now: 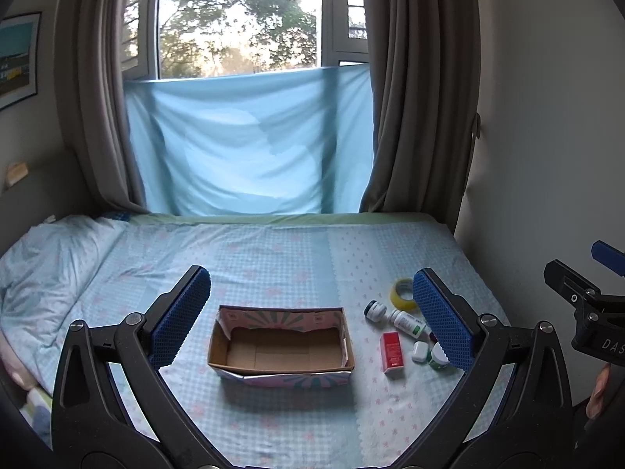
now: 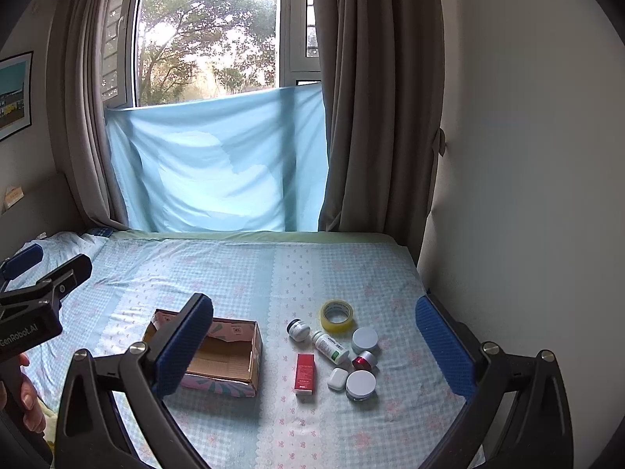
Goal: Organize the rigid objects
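An open, empty cardboard box [image 1: 281, 346] [image 2: 218, 355] lies on the bed. To its right is a cluster: a red carton [image 2: 304, 373] [image 1: 392, 353], a white pill bottle [image 2: 330, 347] [image 1: 408, 322], a small dark-capped bottle [image 2: 297, 329] [image 1: 375, 310], a yellow tape roll [image 2: 336, 315] [image 1: 403, 293], a white earbud case [image 2: 338, 378] [image 1: 420, 351], a red jar [image 2: 364, 360] and two white-lidded jars [image 2: 360, 385] [image 2: 365, 339]. My left gripper [image 1: 312, 320] is open and empty above the box. My right gripper [image 2: 324, 346] is open and empty above the cluster.
The bed has a blue checked sheet [image 2: 273, 273], with a crumpled duvet [image 1: 47, 273] at the left. A wall [image 2: 527, 195] borders the bed on the right. Curtains [image 2: 371, 117] and a blue cloth [image 1: 250, 144] hang at the window behind.
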{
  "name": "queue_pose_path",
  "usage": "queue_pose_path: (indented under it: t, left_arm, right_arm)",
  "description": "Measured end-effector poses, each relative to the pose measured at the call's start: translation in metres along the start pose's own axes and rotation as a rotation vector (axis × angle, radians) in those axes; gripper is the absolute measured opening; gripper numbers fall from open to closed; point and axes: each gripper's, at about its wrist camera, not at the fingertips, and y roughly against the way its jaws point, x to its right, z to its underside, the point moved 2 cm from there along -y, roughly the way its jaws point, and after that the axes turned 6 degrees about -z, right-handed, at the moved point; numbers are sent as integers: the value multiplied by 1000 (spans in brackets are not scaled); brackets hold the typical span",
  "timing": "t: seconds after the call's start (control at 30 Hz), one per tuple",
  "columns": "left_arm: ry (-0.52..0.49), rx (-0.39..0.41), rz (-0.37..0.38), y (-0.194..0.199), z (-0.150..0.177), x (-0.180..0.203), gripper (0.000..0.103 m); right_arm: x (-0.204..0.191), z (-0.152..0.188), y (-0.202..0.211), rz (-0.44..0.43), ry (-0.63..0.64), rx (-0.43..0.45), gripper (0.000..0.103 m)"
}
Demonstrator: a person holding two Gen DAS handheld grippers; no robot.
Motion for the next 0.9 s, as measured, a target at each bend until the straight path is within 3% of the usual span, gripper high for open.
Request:
queue_pose_path:
  t: [0.23, 0.43, 0.57, 0.9]
  left_arm:
    - [-43, -113, 64, -35, 4, 12, 103]
    - [-89, -255, 154, -86, 30, 53, 103]
    - [-92, -342, 192, -121, 48, 89, 103]
    - [-106, -599, 180, -249, 102, 192, 103]
  right_arm:
    - [15, -1, -12, 42, -46, -52, 103]
    - [45, 6, -44, 86, -60, -123, 103]
    - [78, 12, -81, 90, -57, -183, 103]
    - [165, 38, -217, 69, -78, -371, 103]
